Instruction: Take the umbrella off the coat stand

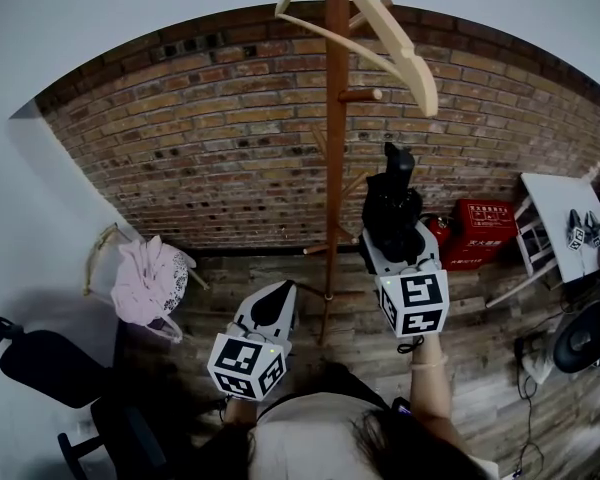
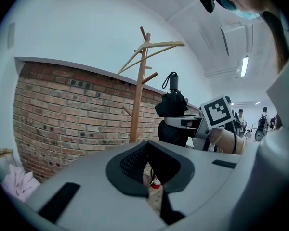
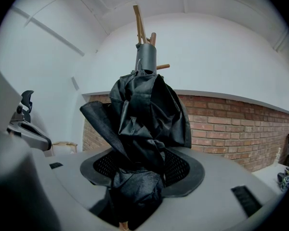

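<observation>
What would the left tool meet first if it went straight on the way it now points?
Probably the coat stand's pole, otherwise the brick wall just behind it; depth is hard to judge.

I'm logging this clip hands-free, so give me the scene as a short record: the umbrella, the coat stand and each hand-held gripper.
umbrella: black, folded, upright, clear of the stand's pegs
coat stand: wooden, in front of the brick wall
wooden hanger: hanging at the stand's top
right hand-held gripper: closed on the umbrella
left hand-held gripper: jaws together, empty, low and left of the stand
task state: umbrella off the stand
</observation>
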Motion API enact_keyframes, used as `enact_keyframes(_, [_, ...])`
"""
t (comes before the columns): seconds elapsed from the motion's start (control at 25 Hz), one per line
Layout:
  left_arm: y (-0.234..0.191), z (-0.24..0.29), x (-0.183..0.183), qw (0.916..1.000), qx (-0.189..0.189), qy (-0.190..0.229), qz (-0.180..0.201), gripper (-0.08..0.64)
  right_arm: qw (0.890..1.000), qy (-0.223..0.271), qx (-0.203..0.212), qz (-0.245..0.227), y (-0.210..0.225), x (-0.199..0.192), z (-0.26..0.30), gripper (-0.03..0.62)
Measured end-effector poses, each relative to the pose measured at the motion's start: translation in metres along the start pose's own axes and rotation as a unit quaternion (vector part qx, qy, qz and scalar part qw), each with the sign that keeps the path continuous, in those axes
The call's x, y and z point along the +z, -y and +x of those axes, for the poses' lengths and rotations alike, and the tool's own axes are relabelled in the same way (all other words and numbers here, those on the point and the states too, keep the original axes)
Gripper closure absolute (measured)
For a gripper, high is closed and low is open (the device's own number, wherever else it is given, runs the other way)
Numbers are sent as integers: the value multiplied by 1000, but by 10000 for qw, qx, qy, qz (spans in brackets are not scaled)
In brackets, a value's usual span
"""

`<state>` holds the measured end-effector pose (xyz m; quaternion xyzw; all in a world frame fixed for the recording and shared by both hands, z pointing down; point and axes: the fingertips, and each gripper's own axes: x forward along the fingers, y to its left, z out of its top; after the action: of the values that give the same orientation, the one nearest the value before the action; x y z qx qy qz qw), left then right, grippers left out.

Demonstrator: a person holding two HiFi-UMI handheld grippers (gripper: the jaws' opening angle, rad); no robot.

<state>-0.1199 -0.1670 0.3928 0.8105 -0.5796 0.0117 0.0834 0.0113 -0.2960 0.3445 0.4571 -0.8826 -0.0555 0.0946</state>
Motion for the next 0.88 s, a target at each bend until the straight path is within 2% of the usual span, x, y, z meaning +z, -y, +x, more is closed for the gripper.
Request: enact_keyframes(0.88, [20, -71, -19, 9992, -376, -100, 58, 551, 9993, 37, -239, 277, -52, -7, -73, 318])
